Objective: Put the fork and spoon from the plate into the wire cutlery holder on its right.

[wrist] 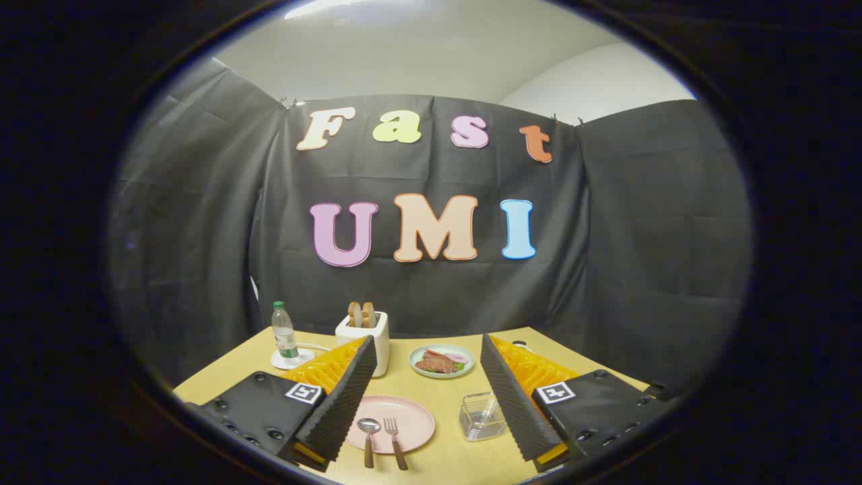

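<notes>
Pink plate (411, 417) between open claw (431, 404) fingers, untouched

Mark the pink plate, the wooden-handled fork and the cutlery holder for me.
Pink round plate (411, 414): gripper view, bare surface right of the fork.
Metal fork with wooden handle (394, 441): gripper view, mid-shaft, between the open fingers.
Clear-looking square cutlery holder (482, 416): gripper view, front wall, right of the plate.
</notes>
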`<state>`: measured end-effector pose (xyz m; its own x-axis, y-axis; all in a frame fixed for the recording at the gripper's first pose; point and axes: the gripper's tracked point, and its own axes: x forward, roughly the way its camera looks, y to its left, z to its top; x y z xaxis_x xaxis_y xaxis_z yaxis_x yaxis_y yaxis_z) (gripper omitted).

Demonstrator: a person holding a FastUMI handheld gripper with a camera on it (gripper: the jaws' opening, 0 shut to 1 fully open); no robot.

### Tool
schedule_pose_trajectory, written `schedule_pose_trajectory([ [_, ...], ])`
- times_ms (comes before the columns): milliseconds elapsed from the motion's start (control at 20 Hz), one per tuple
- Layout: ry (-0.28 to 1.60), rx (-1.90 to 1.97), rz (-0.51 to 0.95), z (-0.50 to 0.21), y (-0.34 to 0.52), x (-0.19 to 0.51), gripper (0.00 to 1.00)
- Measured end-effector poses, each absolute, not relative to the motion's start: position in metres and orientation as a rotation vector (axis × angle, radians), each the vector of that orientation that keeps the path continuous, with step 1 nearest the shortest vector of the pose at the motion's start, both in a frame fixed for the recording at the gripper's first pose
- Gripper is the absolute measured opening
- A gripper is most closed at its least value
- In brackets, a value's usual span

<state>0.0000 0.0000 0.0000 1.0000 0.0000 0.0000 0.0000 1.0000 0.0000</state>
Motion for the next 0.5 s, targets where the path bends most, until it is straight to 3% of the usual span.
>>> schedule_pose_trajectory([
  [500, 0.066, 0.009, -0.028, -0.022, -0.005, 0.000, 0.99],
])
